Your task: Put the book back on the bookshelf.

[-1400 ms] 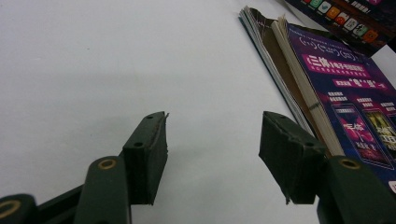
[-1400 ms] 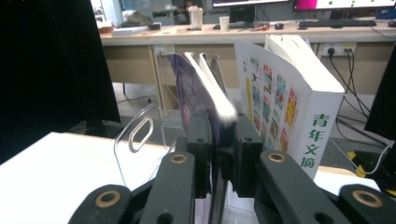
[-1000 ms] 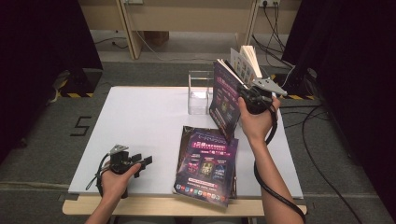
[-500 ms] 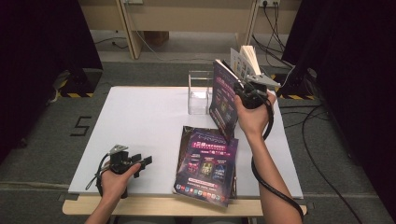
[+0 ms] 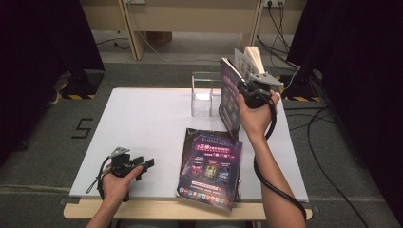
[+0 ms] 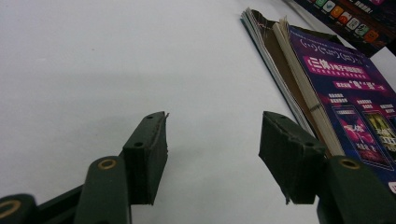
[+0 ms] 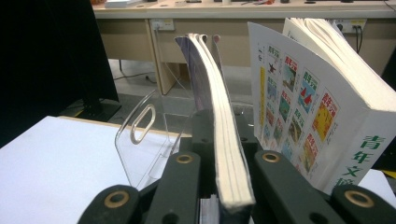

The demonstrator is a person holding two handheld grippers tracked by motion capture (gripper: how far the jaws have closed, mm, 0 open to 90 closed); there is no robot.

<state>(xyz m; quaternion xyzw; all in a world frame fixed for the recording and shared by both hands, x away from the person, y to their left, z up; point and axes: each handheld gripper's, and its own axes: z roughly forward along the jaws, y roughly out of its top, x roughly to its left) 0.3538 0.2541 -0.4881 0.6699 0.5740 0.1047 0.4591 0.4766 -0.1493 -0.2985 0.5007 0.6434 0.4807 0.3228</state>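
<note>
Right claw clamped on upright purple magazine near surface's far right edge, beside clear acrylic holder, jaws just closing. Left claw open, empty, near front-left edge; wide bare room between.

Even overhead light brightens the matte white tabletop around both tongs, while dark surroundings and close jaws blur softly.

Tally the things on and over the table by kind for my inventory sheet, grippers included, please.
Purple-covered magazines: 2, one flat on the table, one held upright
White books: 1, standing at the back
Clear acrylic holders: 1
Grippers: 2, the left gripper and the right gripper
Total: 6
</note>
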